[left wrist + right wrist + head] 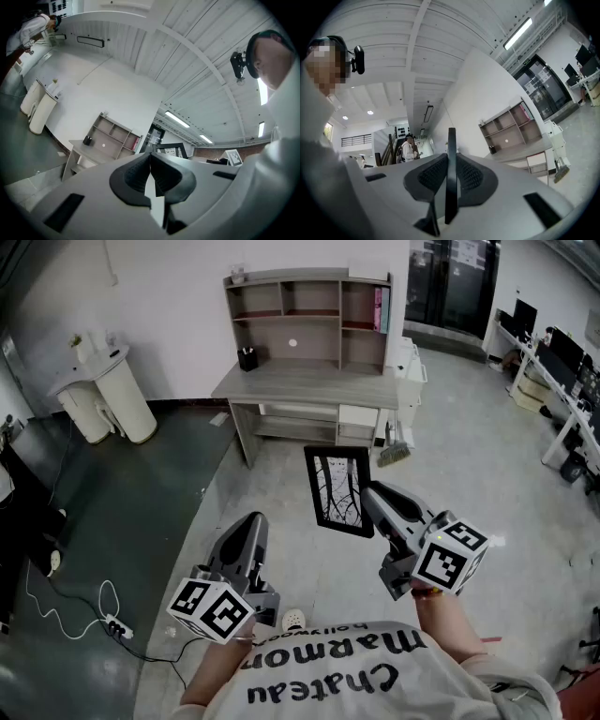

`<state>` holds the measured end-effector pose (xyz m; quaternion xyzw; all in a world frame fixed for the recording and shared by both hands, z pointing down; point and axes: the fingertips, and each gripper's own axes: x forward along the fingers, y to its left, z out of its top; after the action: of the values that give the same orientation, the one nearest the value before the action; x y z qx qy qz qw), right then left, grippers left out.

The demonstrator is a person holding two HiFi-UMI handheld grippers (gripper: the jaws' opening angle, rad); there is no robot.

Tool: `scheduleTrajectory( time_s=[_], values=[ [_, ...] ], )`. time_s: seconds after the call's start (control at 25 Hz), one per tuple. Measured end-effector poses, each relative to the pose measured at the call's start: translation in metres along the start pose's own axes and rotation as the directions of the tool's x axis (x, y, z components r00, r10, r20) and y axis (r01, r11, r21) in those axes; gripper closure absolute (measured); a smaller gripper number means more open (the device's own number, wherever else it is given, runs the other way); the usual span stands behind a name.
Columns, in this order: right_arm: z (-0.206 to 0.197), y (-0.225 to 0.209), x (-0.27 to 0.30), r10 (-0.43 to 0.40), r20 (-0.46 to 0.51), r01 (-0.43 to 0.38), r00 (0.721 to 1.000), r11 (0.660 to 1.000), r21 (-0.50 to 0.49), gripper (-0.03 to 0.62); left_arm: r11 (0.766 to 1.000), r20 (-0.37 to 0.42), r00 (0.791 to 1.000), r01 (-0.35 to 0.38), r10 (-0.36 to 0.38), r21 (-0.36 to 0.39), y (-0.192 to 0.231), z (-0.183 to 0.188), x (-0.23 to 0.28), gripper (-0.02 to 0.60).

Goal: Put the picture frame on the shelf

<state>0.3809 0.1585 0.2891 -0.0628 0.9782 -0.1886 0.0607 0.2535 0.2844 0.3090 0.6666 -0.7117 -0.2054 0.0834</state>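
Note:
A black picture frame point(339, 490) with a bare-tree print hangs upright in the air, gripped at its right edge by my right gripper point(371, 491), which is shut on it. In the right gripper view the frame point(450, 173) shows edge-on as a thin dark bar between the pads. My left gripper point(255, 525) is shut with nothing in it, low at the left; its pads point(140, 176) meet. The frame point(168, 151) peeks over the left gripper's body. The wooden shelf unit point(309, 317) stands on a desk point(309, 390) against the far wall, well ahead of both grippers.
A black pen cup point(247, 359) stands on the desk's left. Pink books point(379, 308) fill an upper right cubby. A white appliance point(103, 395) stands at the left wall. A broom point(392, 452) leans by the desk. A cable and power strip point(108, 620) lie on the floor.

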Motion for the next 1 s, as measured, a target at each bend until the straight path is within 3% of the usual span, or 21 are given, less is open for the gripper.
scheduleTrajectory(
  time_s=[0.6,0.84,1.0],
  values=[
    [-0.009,-0.016,0.011,-0.024,0.024,0.024,0.999,1.000,0.014,0.526,1.000,0.012,1.000,0.008,-0.008,-0.002,0.024,-0.005,0.005,0.565],
    [0.016,-0.022,0.113,0.011,0.049,-0.012,0.999,1.000,0.019,0.526,0.999,0.008,0.999,0.045,-0.045,-0.024,0.099,0.042,0.058,0.565],
    [0.021,-0.025,0.147,0.010,0.050,-0.010,0.999,1.000,0.017,0.526,0.998,0.002,0.998,0.057,-0.057,-0.027,0.127,0.062,0.083,0.565]
  ],
)
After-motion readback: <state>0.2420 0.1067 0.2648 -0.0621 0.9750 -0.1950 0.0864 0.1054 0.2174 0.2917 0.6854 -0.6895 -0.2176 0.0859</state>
